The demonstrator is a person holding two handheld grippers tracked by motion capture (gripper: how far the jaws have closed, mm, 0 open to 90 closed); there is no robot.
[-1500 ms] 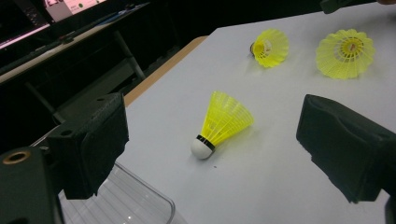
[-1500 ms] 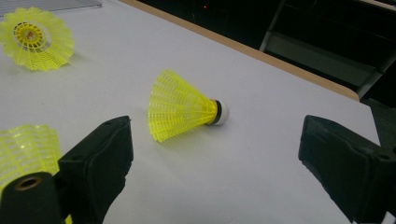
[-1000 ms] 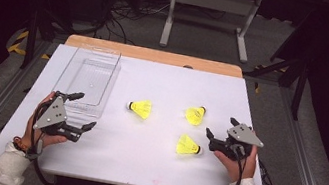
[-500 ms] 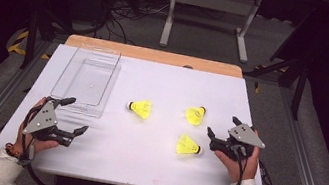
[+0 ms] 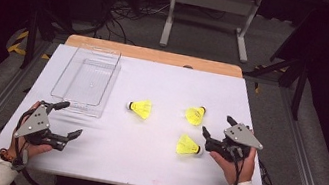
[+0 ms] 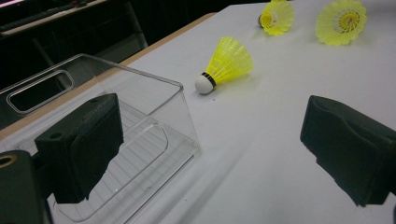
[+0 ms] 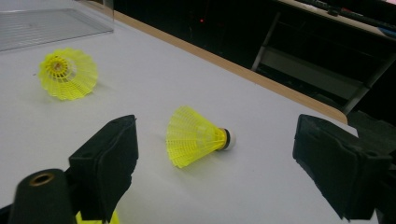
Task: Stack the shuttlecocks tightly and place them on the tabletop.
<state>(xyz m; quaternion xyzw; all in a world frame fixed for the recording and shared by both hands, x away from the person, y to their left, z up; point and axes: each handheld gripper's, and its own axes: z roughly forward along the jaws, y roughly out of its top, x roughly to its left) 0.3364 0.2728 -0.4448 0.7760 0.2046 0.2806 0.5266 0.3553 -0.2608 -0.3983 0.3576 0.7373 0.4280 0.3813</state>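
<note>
The right gripper point(image 5: 215, 126) has its jaws spread wide and empty, hovering low over the white table point(image 5: 151, 161) near its right edge; between and just ahead of them lies the far shuttlecock point(image 7: 198, 136), on its side, cork pointing away from the person toward the table's back edge, skirt toward the jaws; the near shuttlecock point(image 5: 188, 145) lies just beside the lower jaw, long axis across the table, cork toward the gripper, skirt leftward. The left gripper point(image 5: 68, 119) is likewise released, holding nothing, at the near-left of the table beside the clear plastic bin point(image 5: 58, 86); the middle shuttlecock point(image 6: 225, 63) lies ahead, cork toward the bin.
</note>
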